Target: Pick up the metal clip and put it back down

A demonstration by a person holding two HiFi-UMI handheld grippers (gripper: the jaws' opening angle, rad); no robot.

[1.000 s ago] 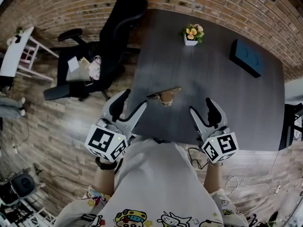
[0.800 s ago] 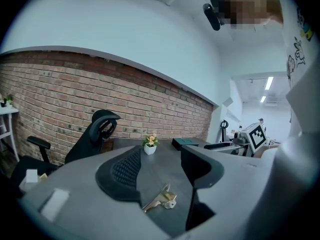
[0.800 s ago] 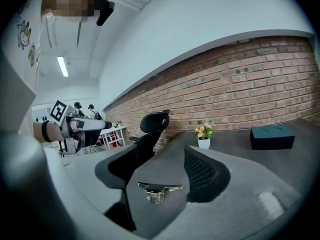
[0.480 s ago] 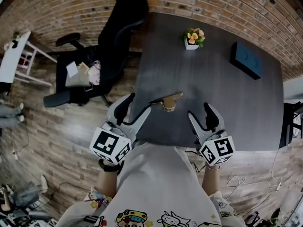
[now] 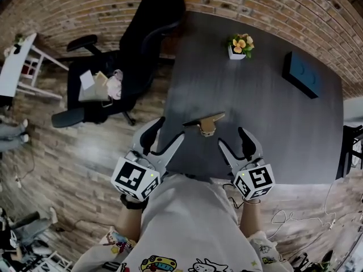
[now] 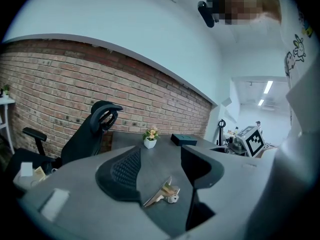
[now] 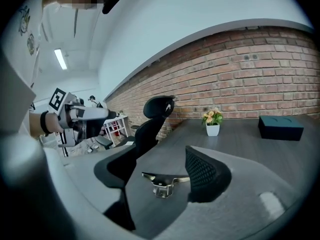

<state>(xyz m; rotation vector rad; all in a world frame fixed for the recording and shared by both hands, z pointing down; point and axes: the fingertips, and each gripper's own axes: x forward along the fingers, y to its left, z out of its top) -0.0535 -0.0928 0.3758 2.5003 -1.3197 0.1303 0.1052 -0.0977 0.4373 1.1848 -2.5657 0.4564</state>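
The metal clip (image 5: 205, 122) lies on the dark table (image 5: 272, 135) near its front edge, one long arm pointing left. My left gripper (image 5: 168, 130) is open just left of and short of it, holding nothing. To the clip's right and nearer me, my right gripper (image 5: 232, 139) has its jaws opening, with nothing pressed between the pads. In the left gripper view the clip (image 6: 162, 193) rests on the table ahead of the open left gripper (image 6: 161, 163). The right gripper view shows the clip (image 7: 162, 183) ahead of the right gripper (image 7: 160, 168), untouched.
A small white pot of flowers (image 5: 240, 44) and a dark flat box (image 5: 306, 75) stand at the table's far side. A black office chair (image 5: 142, 44) is at the table's left edge, with a white side table (image 5: 17, 67) further left on the wooden floor.
Both grippers have drawn in toward the clip, the left one rightward and the right one leftward. The clip still lies on the table.
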